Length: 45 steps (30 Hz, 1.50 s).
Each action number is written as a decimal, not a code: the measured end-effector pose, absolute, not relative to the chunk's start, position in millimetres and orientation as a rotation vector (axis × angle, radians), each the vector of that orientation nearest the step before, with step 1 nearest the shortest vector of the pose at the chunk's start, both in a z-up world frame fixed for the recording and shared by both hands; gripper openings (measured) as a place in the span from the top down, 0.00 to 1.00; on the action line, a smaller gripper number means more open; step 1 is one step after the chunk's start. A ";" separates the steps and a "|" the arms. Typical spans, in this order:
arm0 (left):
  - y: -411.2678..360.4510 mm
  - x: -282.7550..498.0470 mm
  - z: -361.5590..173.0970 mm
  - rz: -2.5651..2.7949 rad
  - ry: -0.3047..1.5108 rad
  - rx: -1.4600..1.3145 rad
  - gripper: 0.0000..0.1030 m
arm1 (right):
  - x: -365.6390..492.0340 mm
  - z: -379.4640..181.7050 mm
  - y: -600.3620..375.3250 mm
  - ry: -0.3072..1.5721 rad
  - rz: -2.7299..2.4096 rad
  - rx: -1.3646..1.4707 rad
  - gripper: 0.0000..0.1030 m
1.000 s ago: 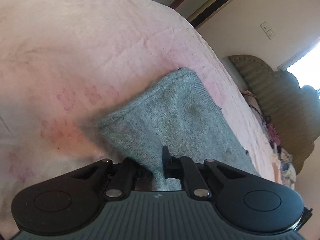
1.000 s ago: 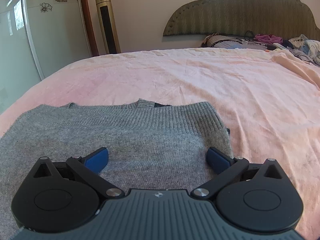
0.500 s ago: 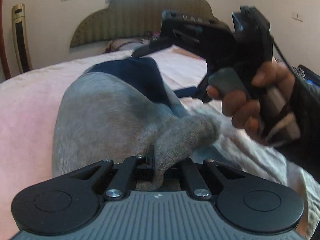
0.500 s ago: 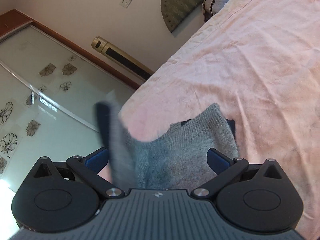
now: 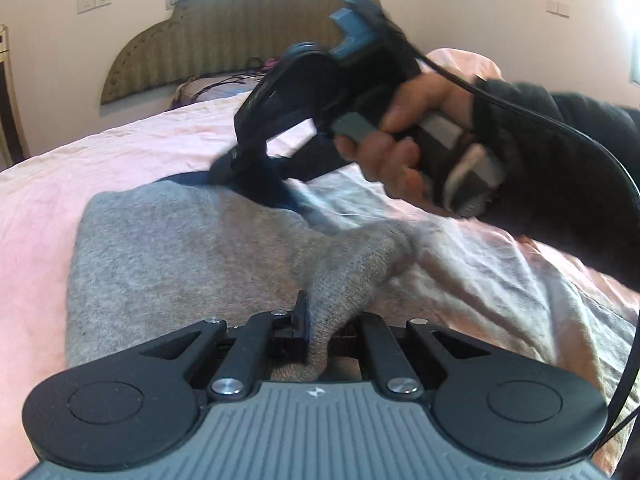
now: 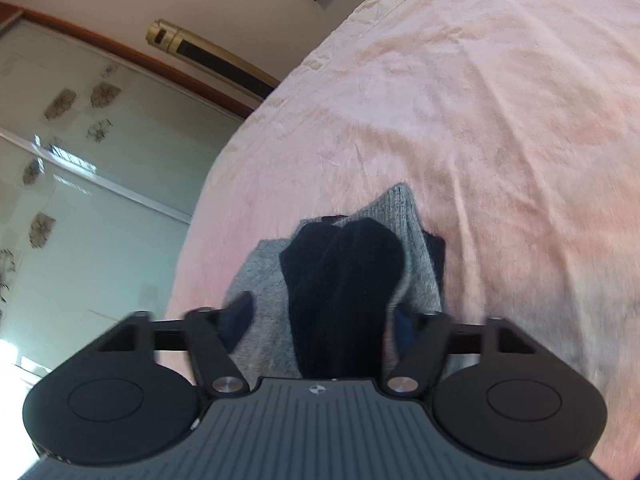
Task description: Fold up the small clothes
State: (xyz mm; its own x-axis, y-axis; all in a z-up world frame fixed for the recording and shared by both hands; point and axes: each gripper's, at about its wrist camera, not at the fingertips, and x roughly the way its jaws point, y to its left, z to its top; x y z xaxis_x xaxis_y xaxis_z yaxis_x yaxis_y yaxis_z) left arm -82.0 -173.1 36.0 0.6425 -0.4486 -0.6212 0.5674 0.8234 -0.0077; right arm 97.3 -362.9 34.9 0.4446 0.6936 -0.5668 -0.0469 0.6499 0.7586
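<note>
A grey knitted sweater (image 5: 180, 248) lies on the pink bedspread (image 5: 60, 176). My left gripper (image 5: 320, 332) is shut on a bunched fold of the sweater at its near edge. In the left wrist view my right gripper (image 5: 256, 168) reaches down onto the sweater's far dark-blue part (image 5: 276, 192), held by a hand. In the right wrist view the right gripper (image 6: 324, 316) has its jaws partly closed around a dark-blue and grey fold of the sweater (image 6: 344, 276), with a gap still showing on the left finger's side.
The bed's padded headboard (image 5: 224, 36) stands at the far end with clothes and cables piled below it. A gold tower fan (image 6: 212, 56) and glass sliding doors (image 6: 72, 184) stand to the left of the bed. A black cable (image 5: 592, 148) hangs from the right gripper.
My left gripper swung round with the sweater edge, folding it over. My right gripper tilted and came down on the far dark-blue part, its jaws narrowing from wide open.
</note>
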 end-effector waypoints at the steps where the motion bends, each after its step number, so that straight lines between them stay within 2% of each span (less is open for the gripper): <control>1: -175.5 -80.9 33.8 -0.592 0.656 0.196 0.95 | 100.1 37.7 -357.3 1.036 0.508 0.666 0.82; 5: -176.3 -73.9 20.0 -0.625 0.666 0.191 0.94 | 96.8 54.8 -349.8 0.987 0.509 0.476 0.82; 7: -166.7 -77.6 26.2 -0.673 0.668 0.166 0.85 | 100.9 40.8 -357.0 1.020 0.451 0.462 0.82; 8: -157.6 -79.8 30.6 -0.713 0.680 0.137 0.82 | 98.5 37.7 -362.3 1.007 0.464 0.507 0.77; 9: -145.8 -82.1 35.5 -0.767 0.691 0.104 0.72 | 94.7 37.0 -367.1 0.994 0.477 0.555 0.65; 10: -131.5 -84.7 39.9 -0.811 0.701 0.077 0.55 | 88.8 39.3 -373.2 0.982 0.487 0.599 0.56; 11: -116.8 -89.1 44.1 -0.824 0.704 0.063 0.45 | 81.8 43.8 -377.9 0.955 0.501 0.633 0.33; 12: -101.5 -92.3 47.8 -0.821 0.698 0.052 0.30 | 72.1 49.9 -384.9 0.909 0.505 0.659 0.09; 13: -85.0 -95.2 51.8 -0.809 0.691 0.034 0.23 | 63.3 54.9 -390.9 0.866 0.499 0.666 0.01; 14: -68.6 -95.8 55.0 -0.788 0.692 0.007 0.23 | 58.2 57.9 -397.1 0.851 0.496 0.669 0.01; 18: -3.7 -52.1 56.8 -0.625 0.716 -0.260 0.18 | 55.4 51.7 -419.0 0.887 0.467 0.720 0.08; 24: 25.5 56.1 14.8 -0.541 0.896 -0.769 0.19 | 87.6 28.6 -395.0 0.966 0.452 0.738 0.09; 25: 20.8 68.2 6.7 -0.571 0.930 -0.804 0.19 | 90.6 28.6 -389.4 0.964 0.460 0.732 0.08; 26: 12.9 78.2 1.4 -0.566 0.931 -0.812 0.24 | 93.9 28.5 -384.4 0.973 0.465 0.728 0.08; 28: -0.1 88.5 1.9 -0.574 0.919 -0.774 0.26 | 97.7 28.5 -374.1 0.988 0.481 0.715 0.13; 29: -5.3 93.7 0.0 -0.563 0.925 -0.772 0.34 | 98.0 28.0 -370.2 0.991 0.485 0.703 0.20; 30: -8.3 99.1 -3.9 -0.535 0.945 -0.774 0.58 | 96.6 29.0 -368.3 0.981 0.481 0.683 0.36; 31: -7.7 102.4 -6.3 -0.524 0.963 -0.780 0.64 | 97.4 25.7 -367.2 1.007 0.482 0.690 0.54; 32: -5.1 103.4 -6.1 -0.521 0.959 -0.792 0.66 | 97.3 22.1 -367.1 1.023 0.469 0.699 0.71; 34: -6.4 98.9 0.1 -0.514 0.930 -0.726 0.70 | 91.6 24.0 -368.0 0.987 0.471 0.703 0.72; 41: 27.3 100.0 49.4 -0.480 0.767 -0.600 0.71 | 99.4 63.8 -335.9 0.882 0.583 0.698 0.74; 42: 33.4 107.9 54.6 -0.469 0.760 -0.579 0.69 | 108.2 67.9 -328.2 0.867 0.596 0.704 0.74; 43: 39.0 119.5 55.8 -0.462 0.776 -0.550 0.62 | 117.5 68.9 -321.6 0.859 0.601 0.718 0.74; 44: 43.5 128.6 53.7 -0.440 0.797 -0.513 0.60 | 127.5 67.4 -314.9 0.861 0.599 0.738 0.74; 45: 49.1 135.9 48.2 -0.374 0.833 -0.478 0.57 | 137.7 62.5 -307.6 0.875 0.591 0.755 0.67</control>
